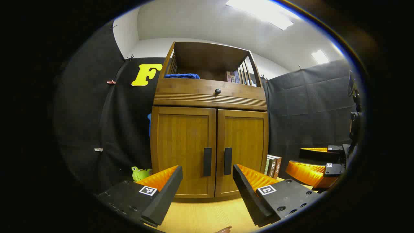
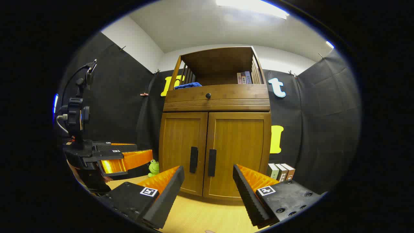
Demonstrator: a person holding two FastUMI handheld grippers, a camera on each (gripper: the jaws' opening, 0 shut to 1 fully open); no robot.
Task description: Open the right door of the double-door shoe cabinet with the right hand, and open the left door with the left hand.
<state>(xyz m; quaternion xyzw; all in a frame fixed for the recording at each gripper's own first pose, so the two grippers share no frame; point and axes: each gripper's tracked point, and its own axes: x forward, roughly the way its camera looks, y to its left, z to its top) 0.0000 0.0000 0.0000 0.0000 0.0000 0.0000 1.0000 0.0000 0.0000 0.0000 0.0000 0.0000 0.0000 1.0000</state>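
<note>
Wooden and brown, the cabinet (image 1: pixel 209 129) is seen standing upright on the pale surface (image 1: pixel 207 215), straight ahead of both claws and well apart from them. Its left door (image 1: pixel 182 150) and right door (image 1: pixel 244 149) are both closed, with the two dark handles (image 1: pixel 207 161) set side by side at the middle seam. A drawer with a round knob (image 1: pixel 217 91) is placed above the doors, and above it an open shelf is seen holding a blue cloth (image 1: pixel 181 76) and some books (image 1: pixel 233 77).

The left claw (image 1: pixel 207 184) is held with its fingers spread apart, nothing between them. The right claw (image 2: pixel 208 184) is likewise spread apart and grips nothing; in the left gripper view it is seen at the right edge.

A green frog toy (image 1: pixel 139 173) is seen beside the cabinet's left foot, and a row of books (image 2: pixel 280 171) stands by its right side.
</note>
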